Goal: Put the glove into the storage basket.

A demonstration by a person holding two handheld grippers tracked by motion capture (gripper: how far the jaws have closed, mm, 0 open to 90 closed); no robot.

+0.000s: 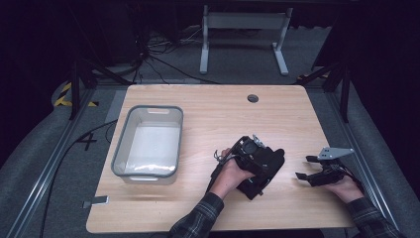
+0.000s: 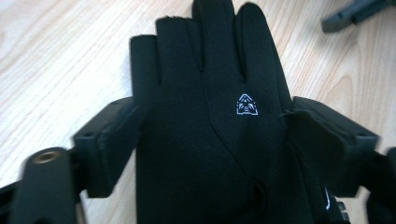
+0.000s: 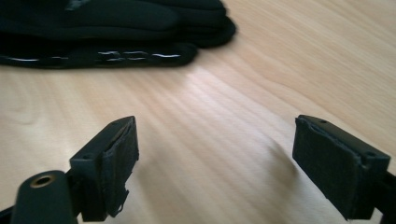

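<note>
High view: a black glove (image 1: 265, 166) lies near the desk's (image 1: 208, 109) front edge, right of the grey bin (image 1: 148, 141). Left gripper view: the left gripper (image 2: 210, 135), spread, straddles the glove without pinching it. Right gripper view: the right gripper (image 3: 215, 158), spread wide, holds nothing.

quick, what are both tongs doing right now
left tongs: open, black glove lying between the jaws, not pressed
right tongs: open, nothing between them
</note>
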